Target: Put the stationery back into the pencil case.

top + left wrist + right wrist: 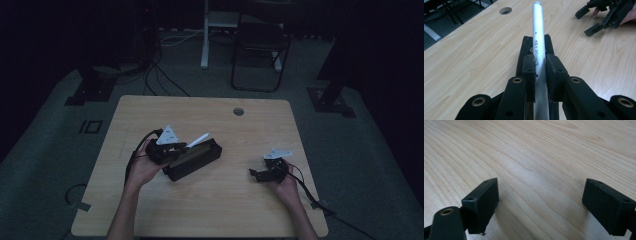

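My left gripper (181, 149) (540, 65) is shut on a white marker (198, 140) (538, 27) with "KEY POINTS" handwritten along its barrel. The marker points away from the jaws, up and to the right in the high view. Under it a long black case (196, 158) (525, 47) lies on the wooden table (220, 200), just left of centre. My right gripper (256, 173) (540, 205) rests low over the table's right part, open, with bare wood between its pads. It also appears at the top right of the left gripper view (586, 23).
A round cable hole (238, 111) (505, 10) sits near the table's far edge. Beyond the table, on the dark floor, stand a folding chair (260, 45), a white post (205, 35), black stand feet and loose cables. Cables trail from both grippers off the near edge.
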A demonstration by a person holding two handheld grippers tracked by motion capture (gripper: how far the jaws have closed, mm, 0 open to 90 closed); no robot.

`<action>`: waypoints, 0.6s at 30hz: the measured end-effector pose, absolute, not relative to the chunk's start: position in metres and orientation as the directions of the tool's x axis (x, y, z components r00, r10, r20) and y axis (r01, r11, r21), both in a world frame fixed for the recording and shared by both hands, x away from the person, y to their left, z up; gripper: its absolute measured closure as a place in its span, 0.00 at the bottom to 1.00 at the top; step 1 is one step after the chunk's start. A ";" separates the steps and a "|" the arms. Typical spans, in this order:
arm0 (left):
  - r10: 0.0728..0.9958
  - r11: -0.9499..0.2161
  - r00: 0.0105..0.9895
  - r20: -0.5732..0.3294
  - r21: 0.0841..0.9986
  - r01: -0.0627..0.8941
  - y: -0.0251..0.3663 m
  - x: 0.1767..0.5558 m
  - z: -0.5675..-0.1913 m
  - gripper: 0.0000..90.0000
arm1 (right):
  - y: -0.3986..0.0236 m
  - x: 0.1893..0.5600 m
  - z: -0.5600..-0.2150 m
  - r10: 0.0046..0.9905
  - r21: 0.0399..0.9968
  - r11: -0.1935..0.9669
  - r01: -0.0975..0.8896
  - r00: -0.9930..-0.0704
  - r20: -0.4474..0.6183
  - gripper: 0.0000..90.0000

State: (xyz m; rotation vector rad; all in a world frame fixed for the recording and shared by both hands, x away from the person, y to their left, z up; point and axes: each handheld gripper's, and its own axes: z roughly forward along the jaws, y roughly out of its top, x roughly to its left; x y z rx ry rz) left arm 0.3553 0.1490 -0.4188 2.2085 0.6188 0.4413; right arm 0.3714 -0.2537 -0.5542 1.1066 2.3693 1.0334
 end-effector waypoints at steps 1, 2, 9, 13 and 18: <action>0.560 -0.573 0.822 0.107 0.766 0.290 0.148 0.356 -0.419 0.88 | -0.254 0.371 -0.554 0.764 0.730 0.436 0.526 -0.645 0.009 0.15; 0.559 -0.574 0.822 0.107 0.766 0.291 0.148 0.356 -0.420 0.88 | -0.254 0.371 -0.554 0.764 0.730 0.436 0.526 -0.645 0.009 0.15; 0.556 -0.582 0.825 0.103 0.756 0.298 0.146 0.358 -0.425 0.88 | -0.254 0.371 -0.554 0.764 0.730 0.435 0.526 -0.645 0.009 0.15; 0.558 -0.586 0.824 0.097 0.750 0.308 0.146 0.359 -0.430 0.88 | -0.254 0.371 -0.554 0.764 0.730 0.436 0.526 -0.645 0.009 0.15; 0.555 -0.591 0.828 0.087 0.742 0.318 0.146 0.360 -0.434 0.88 | -0.254 0.371 -0.554 0.764 0.730 0.436 0.526 -0.645 0.008 0.15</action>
